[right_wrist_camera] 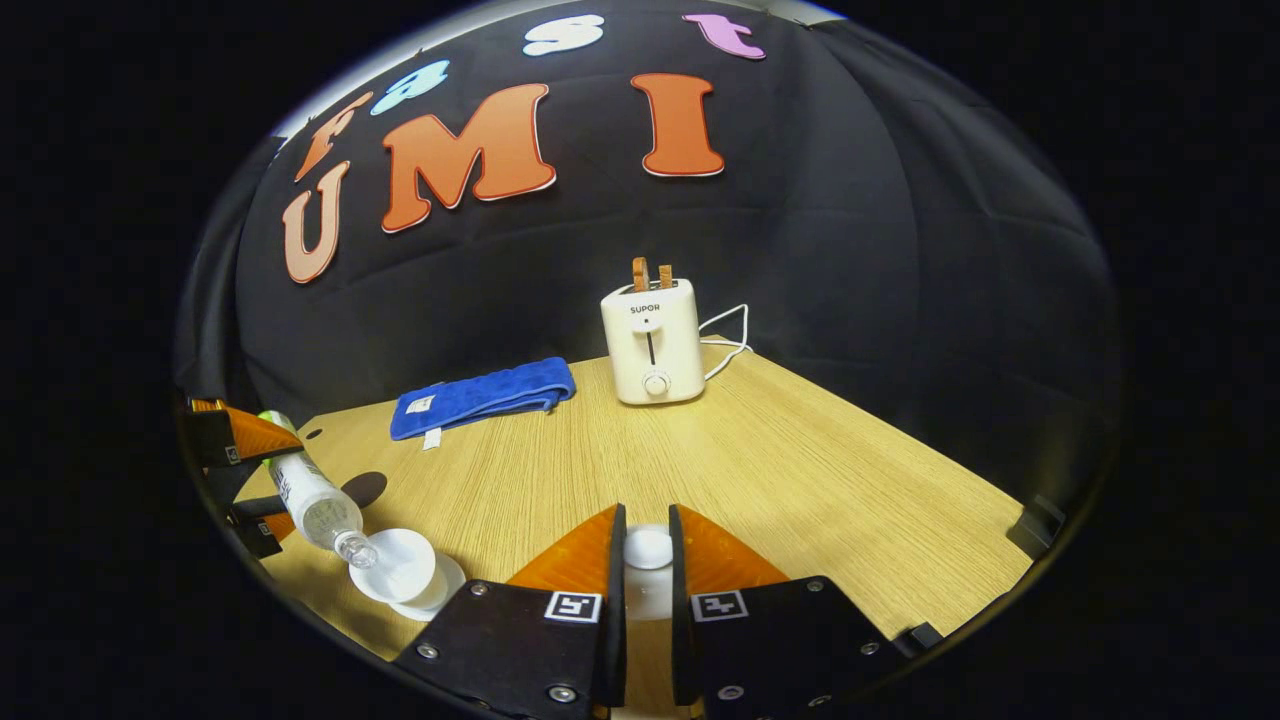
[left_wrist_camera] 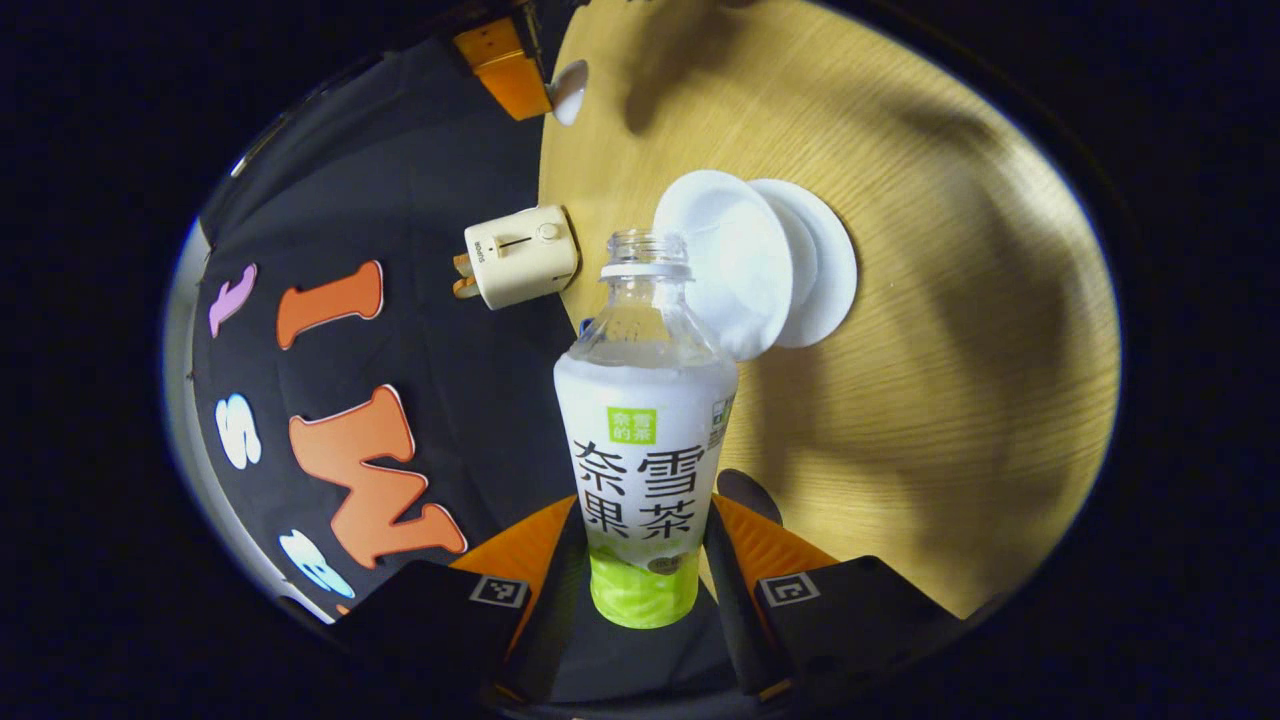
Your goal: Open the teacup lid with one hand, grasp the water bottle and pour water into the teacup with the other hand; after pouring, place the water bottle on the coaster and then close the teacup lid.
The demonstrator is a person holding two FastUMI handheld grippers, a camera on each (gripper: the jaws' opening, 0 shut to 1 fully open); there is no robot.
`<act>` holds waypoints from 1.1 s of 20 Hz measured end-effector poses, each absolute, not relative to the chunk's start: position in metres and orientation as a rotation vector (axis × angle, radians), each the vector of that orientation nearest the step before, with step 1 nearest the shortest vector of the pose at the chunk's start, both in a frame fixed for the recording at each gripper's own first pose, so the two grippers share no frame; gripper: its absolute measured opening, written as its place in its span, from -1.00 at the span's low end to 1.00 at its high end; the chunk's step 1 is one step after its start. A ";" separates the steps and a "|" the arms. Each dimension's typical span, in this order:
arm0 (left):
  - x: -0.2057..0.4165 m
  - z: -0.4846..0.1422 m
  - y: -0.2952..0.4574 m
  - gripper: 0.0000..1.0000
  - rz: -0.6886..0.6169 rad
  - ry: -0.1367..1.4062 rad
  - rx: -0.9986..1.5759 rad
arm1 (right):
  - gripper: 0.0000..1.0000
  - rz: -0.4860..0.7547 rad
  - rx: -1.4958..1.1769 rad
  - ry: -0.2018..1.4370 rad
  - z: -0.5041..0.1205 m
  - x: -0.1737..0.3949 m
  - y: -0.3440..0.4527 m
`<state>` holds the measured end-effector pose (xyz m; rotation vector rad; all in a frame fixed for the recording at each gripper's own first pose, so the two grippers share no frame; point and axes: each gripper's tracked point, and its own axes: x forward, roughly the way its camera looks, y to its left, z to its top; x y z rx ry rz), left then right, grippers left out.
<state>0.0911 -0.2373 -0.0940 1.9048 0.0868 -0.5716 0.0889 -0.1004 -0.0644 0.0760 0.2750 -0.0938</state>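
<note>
Now | left claw [left_wrist_camera: 640, 560] clamped on the water bottle [left_wrist_camera: 645, 440], tilted mouth-first over the teacup [left_wrist_camera: 730, 260] on the desk [left_wrist_camera: 950, 350] | right claw [right_wrist_camera: 646, 550] closed on the white teacup lid [right_wrist_camera: 648, 548], held above the desk, right of the teacup.

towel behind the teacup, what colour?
Blue, with a small white tag: the towel lies folded on the table, clearest in the right gripper view.

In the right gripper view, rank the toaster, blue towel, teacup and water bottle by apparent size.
Largest to smallest as they look:
1. Blue towel
2. Toaster
3. Water bottle and teacup: too close to rank; the bottle is tilted and partly hidden by the left gripper, and fisheye distortion near the edge skews both.
</note>
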 end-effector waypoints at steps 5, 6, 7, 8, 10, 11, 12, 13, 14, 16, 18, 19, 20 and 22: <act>0.091 -0.102 -0.224 0.38 -0.579 0.162 1.592 | -0.63 -0.107 0.086 0.270 -0.062 0.088 -0.107; 0.090 -0.102 -0.219 0.32 -0.570 0.188 1.512 | -0.63 -0.112 0.087 0.269 -0.063 0.088 -0.108; 0.088 -0.101 -0.214 0.38 -0.564 0.212 1.438 | -0.63 -0.115 0.088 0.270 -0.062 0.088 -0.109; 0.088 -0.102 -0.209 0.38 -0.559 0.234 1.360 | -0.63 -0.116 0.089 0.271 -0.063 0.087 -0.109; 0.091 -0.101 -0.198 0.39 -0.537 0.283 1.207 | -0.63 -0.112 0.086 0.274 -0.064 0.087 -0.106; 0.092 -0.100 -0.195 0.37 -0.529 0.298 1.137 | -0.63 -0.110 0.082 0.275 -0.064 0.088 -0.104; 0.094 -0.098 -0.192 0.31 -0.522 0.308 1.067 | -0.63 -0.107 0.078 0.276 -0.064 0.088 -0.103; 0.097 -0.096 -0.192 0.37 -0.523 0.324 0.998 | -0.63 -0.105 0.075 0.277 -0.065 0.087 -0.101; 0.102 -0.095 -0.194 0.33 -0.524 0.339 0.923 | -0.63 -0.102 0.072 0.277 -0.064 0.088 -0.100; 0.113 -0.092 -0.194 0.29 -0.514 0.360 0.760 | -0.63 -0.101 0.068 0.277 -0.065 0.088 -0.098; 0.120 -0.080 -0.186 0.29 -0.484 0.359 0.579 | -0.63 -0.100 0.063 0.278 -0.065 0.088 -0.098; 0.125 -0.074 -0.182 0.29 -0.469 0.364 0.487 | -0.63 -0.102 0.062 0.280 -0.065 0.089 -0.098; 0.132 -0.068 -0.176 0.29 -0.451 0.368 0.399 | -0.63 -0.104 0.060 0.282 -0.067 0.089 -0.098; 0.153 -0.067 -0.167 0.32 -0.422 0.374 0.251 | -0.63 -0.106 0.054 0.290 -0.070 0.090 -0.098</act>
